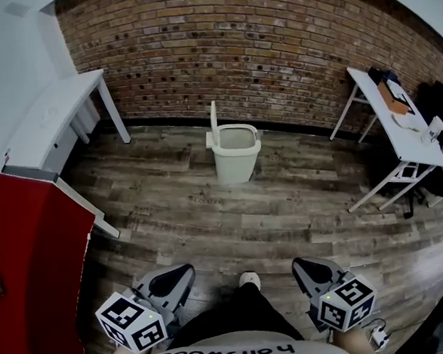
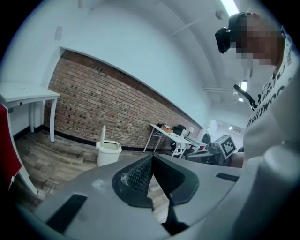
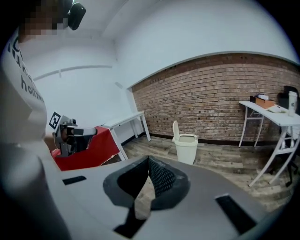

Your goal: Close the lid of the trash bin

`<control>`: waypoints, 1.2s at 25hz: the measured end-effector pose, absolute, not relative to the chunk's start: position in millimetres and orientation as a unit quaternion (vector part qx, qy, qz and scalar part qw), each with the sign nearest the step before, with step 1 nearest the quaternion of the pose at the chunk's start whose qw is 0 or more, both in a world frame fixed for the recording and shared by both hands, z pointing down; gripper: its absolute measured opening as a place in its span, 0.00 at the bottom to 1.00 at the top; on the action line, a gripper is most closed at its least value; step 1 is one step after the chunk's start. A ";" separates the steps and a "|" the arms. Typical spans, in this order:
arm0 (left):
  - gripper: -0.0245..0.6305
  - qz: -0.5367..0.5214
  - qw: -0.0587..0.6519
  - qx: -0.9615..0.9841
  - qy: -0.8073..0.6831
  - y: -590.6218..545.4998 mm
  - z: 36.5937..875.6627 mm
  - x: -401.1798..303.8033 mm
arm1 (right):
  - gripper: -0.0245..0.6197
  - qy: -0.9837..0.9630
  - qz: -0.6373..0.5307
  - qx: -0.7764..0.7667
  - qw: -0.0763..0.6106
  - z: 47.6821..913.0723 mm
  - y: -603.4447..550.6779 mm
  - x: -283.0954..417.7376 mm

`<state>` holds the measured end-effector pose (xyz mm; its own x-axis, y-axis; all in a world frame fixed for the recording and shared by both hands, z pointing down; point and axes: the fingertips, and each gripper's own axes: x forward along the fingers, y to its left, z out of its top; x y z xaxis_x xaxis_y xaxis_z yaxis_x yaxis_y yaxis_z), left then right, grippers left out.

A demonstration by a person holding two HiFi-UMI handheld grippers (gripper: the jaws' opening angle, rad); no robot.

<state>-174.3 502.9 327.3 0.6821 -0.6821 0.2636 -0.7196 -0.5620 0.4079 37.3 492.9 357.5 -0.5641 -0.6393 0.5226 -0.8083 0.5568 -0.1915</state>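
Cream plastic trash bin point(image 1: 235, 158) sits well ahead of both sets of jaws, its lid point(image 1: 214, 122) standing upright, so it's wide open. Left gripper point(image 1: 170, 280) and right gripper point(image 1: 313, 272) are clenched on nothing. My guess is they're just parked, since the approach hasn't begun.

One bin point(image 1: 236, 162), two tables point(image 1: 51, 120) point(image 1: 397, 134), two claws point(image 1: 177, 277) point(image 1: 307, 271)

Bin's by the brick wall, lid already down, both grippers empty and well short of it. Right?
No: the head view shows the lid standing up, open. The rest holds: trash bin by the brick wall, left gripper and right gripper empty, well short of it.
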 end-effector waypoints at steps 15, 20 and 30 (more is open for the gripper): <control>0.05 0.049 0.266 0.865 -0.423 338.0 342.4 -118.8 | 0.05 -0.864 0.216 0.401 0.212 358.9 308.1 107.4; 0.05 0.044 0.276 0.854 -0.439 299.3 345.6 -110.0 | 0.05 -0.868 0.205 0.403 0.207 351.5 273.3 122.8; 0.05 0.052 0.280 0.849 -0.446 259.2 341.1 -115.1 | 0.05 -0.873 0.214 0.383 0.213 358.6 236.3 109.6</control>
